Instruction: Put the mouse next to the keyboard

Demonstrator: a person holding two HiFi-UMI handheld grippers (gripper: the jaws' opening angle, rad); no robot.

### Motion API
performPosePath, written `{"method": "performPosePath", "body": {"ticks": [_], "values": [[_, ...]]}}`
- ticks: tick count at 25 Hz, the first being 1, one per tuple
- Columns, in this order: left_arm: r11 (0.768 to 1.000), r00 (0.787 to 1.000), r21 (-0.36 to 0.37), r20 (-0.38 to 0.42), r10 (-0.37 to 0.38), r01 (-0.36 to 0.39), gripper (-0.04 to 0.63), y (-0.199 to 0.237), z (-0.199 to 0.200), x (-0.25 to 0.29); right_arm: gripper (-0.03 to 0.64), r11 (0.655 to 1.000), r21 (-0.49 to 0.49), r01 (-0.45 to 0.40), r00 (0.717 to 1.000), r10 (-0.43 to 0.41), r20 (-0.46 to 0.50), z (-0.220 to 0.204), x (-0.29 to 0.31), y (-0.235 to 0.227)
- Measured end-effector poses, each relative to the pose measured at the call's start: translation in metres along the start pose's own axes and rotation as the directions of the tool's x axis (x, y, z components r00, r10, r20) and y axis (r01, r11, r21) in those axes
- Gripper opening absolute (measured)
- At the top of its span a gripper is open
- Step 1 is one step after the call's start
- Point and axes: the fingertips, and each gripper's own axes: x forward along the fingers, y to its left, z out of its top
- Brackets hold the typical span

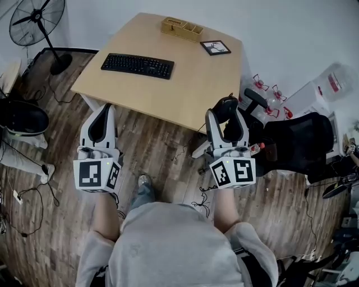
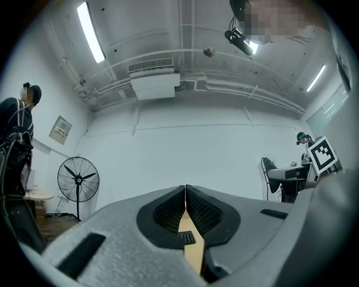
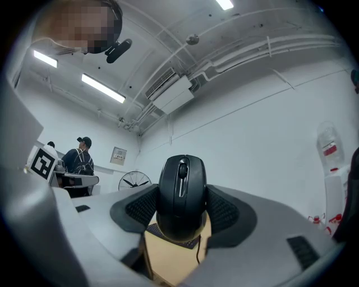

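The mouse (image 3: 181,196) is clamped in the right hand-held gripper (image 1: 226,115) over the floor (image 1: 162,140), short of the bench (image 1: 190,89) and well apart from the far-left keyboard (image 1: 137,65). The left hand-held gripper (image 1: 103,112) is closed on nothing. The mouse could be dropped if its rounded shell is squeezed out, or its cord (image 3: 197,246) snagged on the bench edge.

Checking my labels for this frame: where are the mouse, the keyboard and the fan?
mouse (image 3: 180,199), right gripper view, middle of its black back.
keyboard (image 1: 137,65), head view, centre of the keys.
fan (image 1: 37,16), head view, hub of the blades.
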Motion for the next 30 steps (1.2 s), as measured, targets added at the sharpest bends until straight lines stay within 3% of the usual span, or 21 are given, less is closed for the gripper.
{"method": "performPosePath", "body": {"ticks": [18,30], "values": [[0.994,0.994,-0.029,0.018,-0.105,0.105,0.011,0.116,-0.021,0.105,0.247,0.981,-0.024,0.191,0.982,-0.191,0.001,-0.022,0.113,0.012],[0.983,0.986,-0.089,-0.012,-0.163,0.162,0.011,0.126,-0.055,0.164,0.247,0.965,-0.035,0.261,0.964,-0.262,-0.051,-0.045,0.149,-0.015]]}}
